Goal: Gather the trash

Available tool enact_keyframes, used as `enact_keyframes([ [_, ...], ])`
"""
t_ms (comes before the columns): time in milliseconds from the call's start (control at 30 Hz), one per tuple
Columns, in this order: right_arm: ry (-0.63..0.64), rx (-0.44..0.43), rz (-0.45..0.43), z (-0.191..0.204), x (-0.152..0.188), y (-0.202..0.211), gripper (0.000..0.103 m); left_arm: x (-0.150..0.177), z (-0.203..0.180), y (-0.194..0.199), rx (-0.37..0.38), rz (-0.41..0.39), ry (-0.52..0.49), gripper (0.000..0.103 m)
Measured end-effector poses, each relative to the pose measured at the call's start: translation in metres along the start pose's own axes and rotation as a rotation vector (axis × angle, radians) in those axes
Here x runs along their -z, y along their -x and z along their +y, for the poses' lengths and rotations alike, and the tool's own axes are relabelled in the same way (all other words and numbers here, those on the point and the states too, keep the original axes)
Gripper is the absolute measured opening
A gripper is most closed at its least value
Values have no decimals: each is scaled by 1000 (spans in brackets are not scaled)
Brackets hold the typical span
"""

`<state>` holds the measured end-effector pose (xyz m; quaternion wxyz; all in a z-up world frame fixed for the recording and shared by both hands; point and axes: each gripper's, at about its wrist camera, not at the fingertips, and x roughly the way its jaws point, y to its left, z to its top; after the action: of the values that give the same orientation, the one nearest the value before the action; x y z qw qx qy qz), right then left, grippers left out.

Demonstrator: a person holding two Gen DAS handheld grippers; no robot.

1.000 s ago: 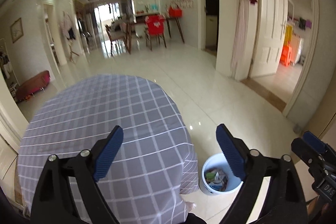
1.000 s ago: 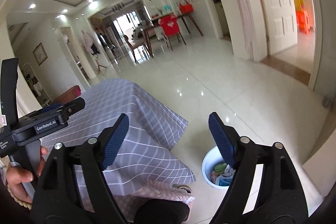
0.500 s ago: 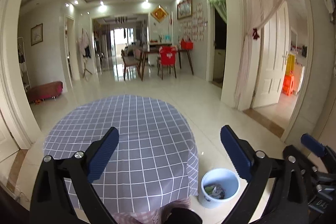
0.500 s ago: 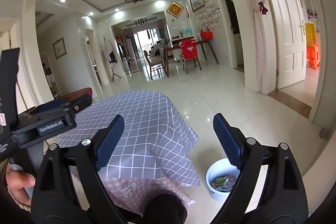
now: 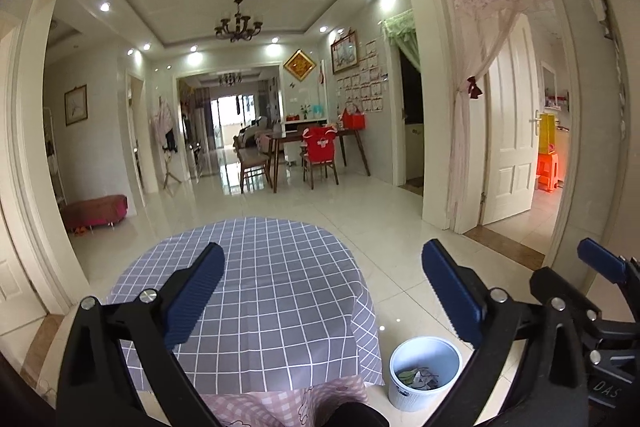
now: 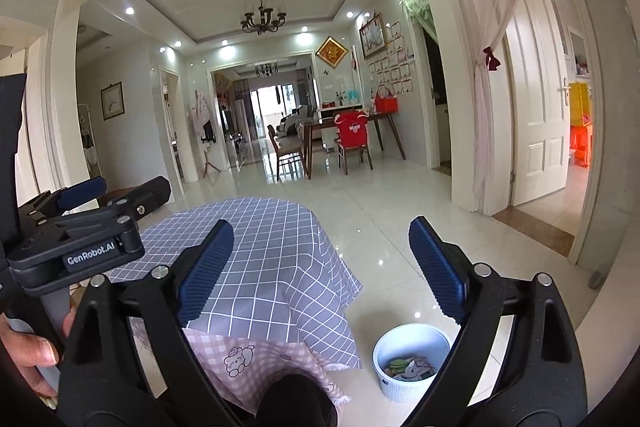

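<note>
Both claws released, nothing gripped: left claw point(image 5: 320, 291) steady, right claw point(image 6: 320, 265) just widened. Trash point(image 6: 408, 367) is seen inside white bin point(image 6: 400, 391) on floor, beside checked desk point(image 5: 260, 287).

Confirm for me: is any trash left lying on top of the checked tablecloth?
No, the grey checked tablecloth shows no items on it, while crumpled trash sits inside the white bin on the floor beside the table.
</note>
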<state>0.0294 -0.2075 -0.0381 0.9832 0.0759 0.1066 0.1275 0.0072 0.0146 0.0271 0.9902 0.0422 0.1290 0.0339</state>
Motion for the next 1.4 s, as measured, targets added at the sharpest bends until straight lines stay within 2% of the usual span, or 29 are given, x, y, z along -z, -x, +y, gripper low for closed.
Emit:
enact_keyframes([
  [633,-22,15,-5,-7,10,5,88,6,12,-4,20,19,1,97],
  [1400,-26,20,-12,-5,8,6,89,13,5,-12,30,23,-18,97],
])
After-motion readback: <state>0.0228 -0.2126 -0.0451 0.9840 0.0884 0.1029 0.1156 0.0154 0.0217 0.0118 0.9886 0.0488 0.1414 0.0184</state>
